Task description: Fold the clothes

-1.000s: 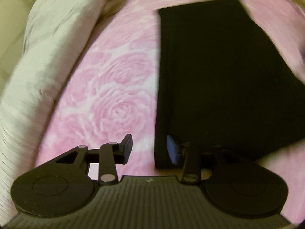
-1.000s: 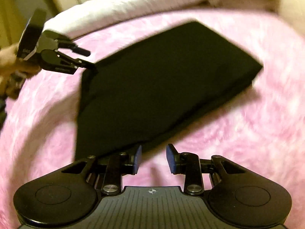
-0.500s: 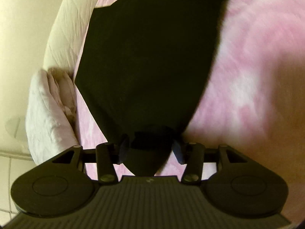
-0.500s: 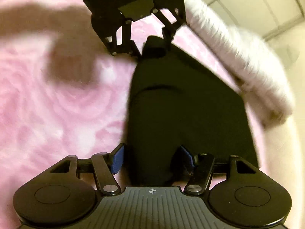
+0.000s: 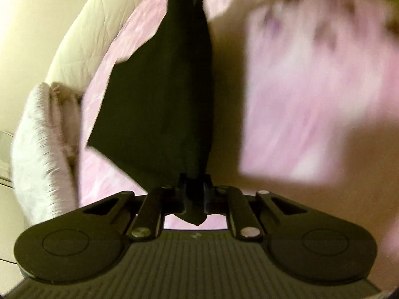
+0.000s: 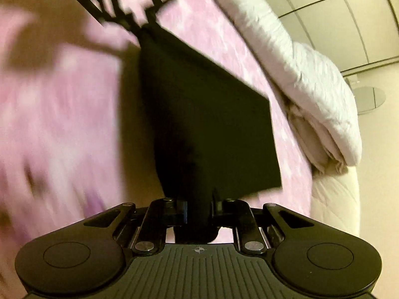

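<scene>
1. Black cloth (image 5: pixel 159 104) is hanging stretched between both tools, lifted over the pink bed (image 5: pixel 311 104).
2. Left tool (image 5: pixel 194 196) and right tool (image 6: pixel 198 211) are each pinching a corner, jaws nearly closed.
3. Keeping that top edge taut and level is helping any fold land square.

A bed covered by a pink rose-patterned sheet (image 6: pixel 62 124) filled most of both frames, much of it motion-blurred. Along its far edge, at the left of the left wrist view and the upper right of the right wrist view, lay a rolled white quilt (image 6: pixel 311 79), its folded end bunched on the sheet.
</scene>
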Tool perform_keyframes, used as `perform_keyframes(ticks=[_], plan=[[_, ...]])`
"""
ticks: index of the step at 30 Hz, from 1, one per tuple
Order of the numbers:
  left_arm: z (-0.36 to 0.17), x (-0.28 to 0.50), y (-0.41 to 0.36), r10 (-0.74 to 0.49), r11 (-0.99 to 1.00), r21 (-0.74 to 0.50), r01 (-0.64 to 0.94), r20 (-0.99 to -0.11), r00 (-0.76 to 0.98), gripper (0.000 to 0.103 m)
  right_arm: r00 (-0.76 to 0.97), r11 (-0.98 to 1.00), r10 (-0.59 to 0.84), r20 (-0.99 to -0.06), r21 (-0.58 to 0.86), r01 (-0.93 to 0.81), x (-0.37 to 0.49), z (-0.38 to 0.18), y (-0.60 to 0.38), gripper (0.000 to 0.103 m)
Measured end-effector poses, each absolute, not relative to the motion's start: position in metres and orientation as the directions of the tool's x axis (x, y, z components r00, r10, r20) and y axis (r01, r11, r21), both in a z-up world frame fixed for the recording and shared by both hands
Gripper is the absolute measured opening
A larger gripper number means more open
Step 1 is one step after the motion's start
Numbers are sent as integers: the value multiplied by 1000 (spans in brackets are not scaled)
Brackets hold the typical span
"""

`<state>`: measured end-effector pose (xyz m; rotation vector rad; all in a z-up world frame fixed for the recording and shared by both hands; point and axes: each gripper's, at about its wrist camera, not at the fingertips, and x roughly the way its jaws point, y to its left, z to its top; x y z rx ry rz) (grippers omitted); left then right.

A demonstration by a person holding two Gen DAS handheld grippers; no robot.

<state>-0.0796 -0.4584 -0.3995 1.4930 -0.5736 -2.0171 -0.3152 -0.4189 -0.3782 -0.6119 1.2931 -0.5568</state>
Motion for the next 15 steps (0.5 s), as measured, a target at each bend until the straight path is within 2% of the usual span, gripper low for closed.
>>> perform_keyframes(ticks=[3, 6, 8, 11, 12, 13, 14, 15], plan=[[-382, -116, -442, -614, -788, 564, 246, -747, -255, 12, 121, 733, -676, -727, -680, 15, -359, -382, -442, 18], [-379, -131, -442, -569, -815, 506, 282, -789, -230, 13, 67, 749, -662, -746, -661, 50, -385, -395, -447, 27], [-371, -121, -437, -528, -837, 454, 307, -817, -233, 16, 6, 748, -654, -756, -645, 155, -394, -396, -447, 31], [-352, -91, -443, -464, -866, 373, 332, -847, -258, 18, -57, 705, -588, -807, -546, 452, -402, -385, -449, 36], [-345, -82, -449, -447, -868, 347, 355, -856, -258, 22, -40, 662, -553, -832, -468, 585, -405, -377, -451, 38], [-338, -71, -458, -444, -861, 333, 384, -860, -250, 26, -7, 600, -517, -856, -369, 710, -410, -370, -454, 45], [-333, -64, -467, -460, -850, 344, 399, -854, -244, 27, 74, 507, -478, -875, -205, 837, -417, -364, -460, 55], [-328, -57, -475, -476, -838, 356, 413, -847, -237, 31, 159, 394, -451, -878, -36, 918, -423, -359, -465, 61]])
